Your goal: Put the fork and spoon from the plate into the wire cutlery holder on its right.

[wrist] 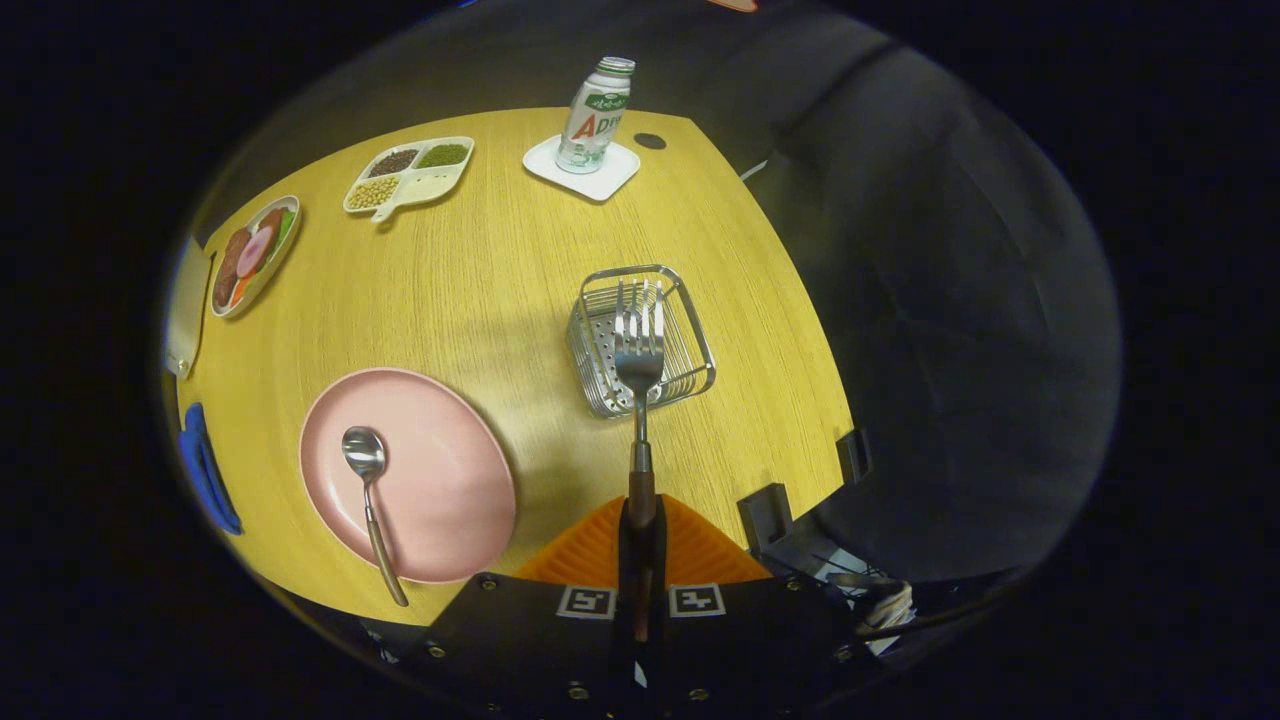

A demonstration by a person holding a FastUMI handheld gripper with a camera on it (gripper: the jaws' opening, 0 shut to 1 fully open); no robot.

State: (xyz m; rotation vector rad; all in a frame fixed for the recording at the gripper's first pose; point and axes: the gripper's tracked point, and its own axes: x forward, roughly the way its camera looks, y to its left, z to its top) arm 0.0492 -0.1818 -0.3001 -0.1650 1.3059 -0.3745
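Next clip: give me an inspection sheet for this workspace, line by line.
Surface: wooden table, bare between items.
Job's things: fork held out over the wire cutlery holder, tines forward; spoon lying on the pink plate.
Clutter: bottle on a white coaster; divided tray; food plate; blue object.
Tool: tool shut on the fork's handle.
Cables: bundle beside the tool.
Surroundings: dark booth wall.

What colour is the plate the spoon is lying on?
Pink, plain; the plate shows best in the gripper view.
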